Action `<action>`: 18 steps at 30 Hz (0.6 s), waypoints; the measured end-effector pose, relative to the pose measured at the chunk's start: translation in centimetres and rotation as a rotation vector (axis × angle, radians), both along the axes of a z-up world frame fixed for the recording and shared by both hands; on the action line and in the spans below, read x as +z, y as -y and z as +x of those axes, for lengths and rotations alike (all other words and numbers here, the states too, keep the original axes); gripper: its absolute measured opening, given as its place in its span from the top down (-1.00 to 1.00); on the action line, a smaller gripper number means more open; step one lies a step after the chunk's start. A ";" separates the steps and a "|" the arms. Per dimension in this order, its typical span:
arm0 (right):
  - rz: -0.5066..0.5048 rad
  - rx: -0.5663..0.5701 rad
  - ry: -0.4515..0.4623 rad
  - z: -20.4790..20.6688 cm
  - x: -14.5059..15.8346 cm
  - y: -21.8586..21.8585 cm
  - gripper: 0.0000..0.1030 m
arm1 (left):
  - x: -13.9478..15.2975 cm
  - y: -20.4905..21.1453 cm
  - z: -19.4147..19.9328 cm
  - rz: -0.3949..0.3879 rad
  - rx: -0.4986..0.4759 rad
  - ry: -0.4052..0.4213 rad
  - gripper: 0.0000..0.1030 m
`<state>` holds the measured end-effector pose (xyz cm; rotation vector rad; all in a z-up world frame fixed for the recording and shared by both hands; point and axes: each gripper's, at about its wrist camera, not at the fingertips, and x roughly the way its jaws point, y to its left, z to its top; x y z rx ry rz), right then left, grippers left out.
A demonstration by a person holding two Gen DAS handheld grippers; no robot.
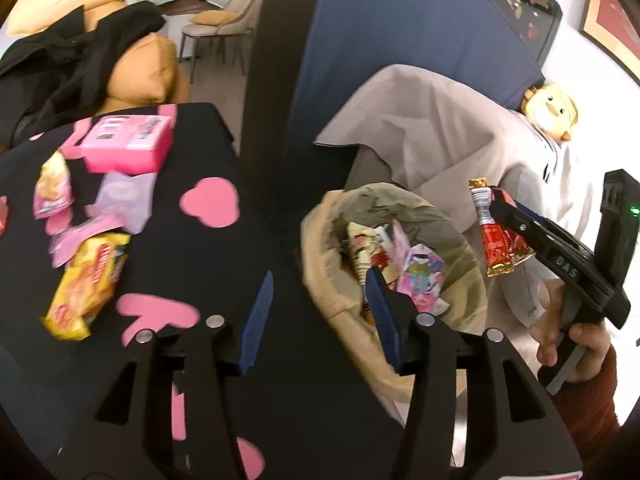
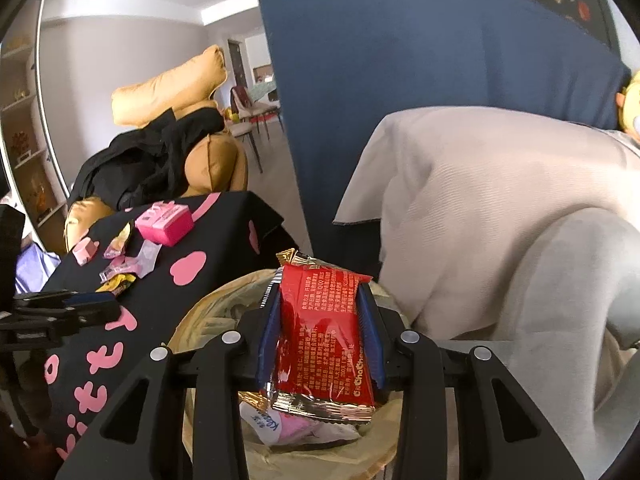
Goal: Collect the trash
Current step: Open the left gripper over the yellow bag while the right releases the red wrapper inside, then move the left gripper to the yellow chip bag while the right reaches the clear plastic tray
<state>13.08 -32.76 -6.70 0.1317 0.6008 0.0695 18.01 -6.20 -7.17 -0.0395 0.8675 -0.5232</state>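
My right gripper [image 2: 320, 336] pinches the red wrapper [image 2: 324, 340] just above the trash bag [image 1: 456, 236] — ready to drop. My left gripper [image 1: 316, 316] is wide open, holding nothing — more wrappers [image 1: 86, 280] wait on the table [image 1: 224, 152].

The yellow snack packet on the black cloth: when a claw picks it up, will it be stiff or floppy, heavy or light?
The yellow snack packet is probably floppy: it looks like thin, creased film. It is likely light, as the similar red packet hangs easily in the right claw. Its glossy surface may be slippery, so a pinch across the middle seems safer.
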 end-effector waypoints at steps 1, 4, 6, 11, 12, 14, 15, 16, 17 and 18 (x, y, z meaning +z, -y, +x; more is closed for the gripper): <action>0.003 0.006 -0.012 0.3 -0.3 -0.2 0.28 | 0.0 -0.5 -0.1 -0.001 0.005 0.003 0.07; 0.025 0.013 -0.046 1.0 -1.1 -0.4 0.15 | 0.0 -2.9 -0.4 -0.004 0.042 0.011 0.05; 0.032 0.008 -0.054 1.2 -1.4 -0.5 0.00 | -0.1 -4.4 -0.4 -0.010 0.072 0.006 0.04; 0.038 0.011 -0.050 1.3 -1.3 -1.1 -0.09 | -0.6 -8.9 -0.2 -0.032 0.176 -0.007 0.03; 0.036 0.014 -0.045 1.3 -1.2 -1.3 -0.10 | -0.7 -9.7 -0.1 -0.036 0.191 -0.007 0.03; 0.031 0.025 -0.019 1.2 -0.9 -2.0 -0.19 | -0.9 -11.9 -0.1 -0.046 0.241 -0.005 0.03; 0.033 0.030 -0.004 1.1 -0.7 -2.3 -0.22 | -1.0 -12.9 -0.1 -0.046 0.267 -0.003 0.03; 0.041 0.041 0.020 0.9 -0.4 -2.7 -0.22 | -1.0 -13.6 0.0 -0.045 0.284 -0.002 0.03; 0.047 0.050 0.032 0.9 -0.2 -3.1 -0.22 | -1.1 -14.7 0.0 -0.043 0.308 -0.002 0.03; 0.049 0.058 0.036 0.9 0.0 -3.5 -0.23 | -1.3 -15.6 0.0 -0.041 0.328 -0.002 0.03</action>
